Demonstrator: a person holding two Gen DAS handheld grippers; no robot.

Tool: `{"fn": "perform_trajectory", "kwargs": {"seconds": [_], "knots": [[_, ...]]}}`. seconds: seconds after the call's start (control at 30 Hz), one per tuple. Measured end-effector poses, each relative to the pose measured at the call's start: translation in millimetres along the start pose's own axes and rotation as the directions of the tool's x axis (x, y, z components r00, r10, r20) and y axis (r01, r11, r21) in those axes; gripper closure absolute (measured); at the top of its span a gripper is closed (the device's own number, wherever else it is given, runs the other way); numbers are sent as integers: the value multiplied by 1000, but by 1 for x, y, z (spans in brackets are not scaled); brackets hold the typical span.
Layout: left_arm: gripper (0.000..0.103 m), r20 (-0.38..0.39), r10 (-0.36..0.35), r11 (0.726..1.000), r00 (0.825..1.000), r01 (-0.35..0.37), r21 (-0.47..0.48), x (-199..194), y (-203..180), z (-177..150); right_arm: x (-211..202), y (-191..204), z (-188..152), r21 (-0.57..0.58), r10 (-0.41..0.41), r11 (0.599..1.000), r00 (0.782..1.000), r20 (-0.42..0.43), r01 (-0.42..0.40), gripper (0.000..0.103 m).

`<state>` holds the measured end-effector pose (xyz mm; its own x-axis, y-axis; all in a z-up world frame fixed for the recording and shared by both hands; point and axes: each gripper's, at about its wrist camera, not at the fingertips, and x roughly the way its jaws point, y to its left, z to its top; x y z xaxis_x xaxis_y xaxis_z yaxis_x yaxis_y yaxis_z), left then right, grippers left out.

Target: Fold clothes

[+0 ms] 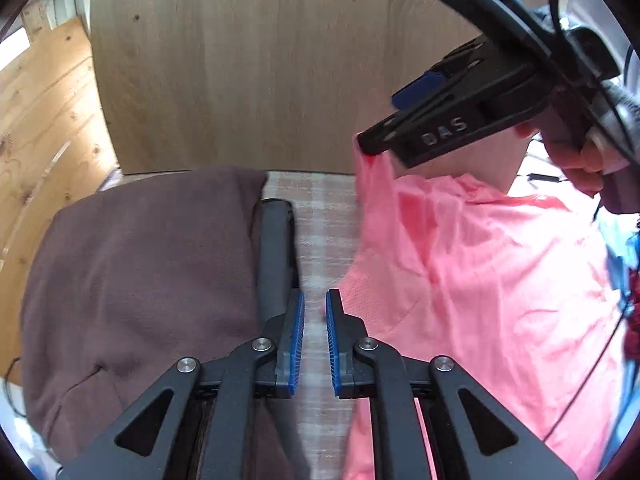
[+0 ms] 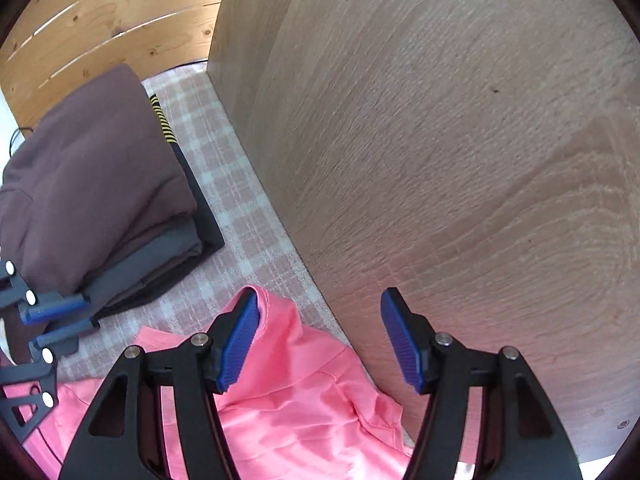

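A pink garment [image 1: 480,272] lies crumpled on the checked cloth [image 1: 312,232], right of a folded brown garment [image 1: 144,272]. My left gripper [image 1: 315,300] hangs low over the bare cloth between the two, jaws a little apart, nothing between them. My right gripper [image 2: 320,308] is wide open above the pink garment [image 2: 304,400]; a raised fold of pink touches its left pad [image 2: 240,340], and the right pad is free. In the left wrist view the right gripper [image 1: 384,128] is at the pink garment's upper edge.
A tall wooden panel [image 2: 440,160] stands close behind the cloth. The brown garment [image 2: 92,184] tops a stack of dark folded clothes [image 2: 176,252]. Pine boards [image 1: 44,128] stand at the left. Blue and dark red cloth [image 1: 628,280] lies at the far right.
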<state>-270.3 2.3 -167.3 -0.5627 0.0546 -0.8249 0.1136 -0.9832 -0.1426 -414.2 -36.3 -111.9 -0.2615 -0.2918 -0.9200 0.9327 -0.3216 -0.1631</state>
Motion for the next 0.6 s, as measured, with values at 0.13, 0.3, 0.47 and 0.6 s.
{"fn": "perform_trajectory", "kwargs": {"seconds": [0.13, 0.3, 0.47, 0.6], "knots": [[92, -2, -196, 979, 981, 196, -56, 23, -6, 23, 1, -4, 2, 65, 97, 993, 995, -15, -96, 42], [94, -50, 2, 998, 999, -5, -65, 50, -11, 35, -11, 0, -11, 68, 87, 994, 996, -29, -85, 42], [93, 4, -17, 997, 1000, 17, -69, 4, 0, 24, -80, -33, -80, 219, 198, 949, 969, 149, -227, 42], [89, 54, -42, 999, 998, 42, 1, -47, 3, 5, -160, -78, -198, 417, 122, 879, 954, 273, -232, 42]]}}
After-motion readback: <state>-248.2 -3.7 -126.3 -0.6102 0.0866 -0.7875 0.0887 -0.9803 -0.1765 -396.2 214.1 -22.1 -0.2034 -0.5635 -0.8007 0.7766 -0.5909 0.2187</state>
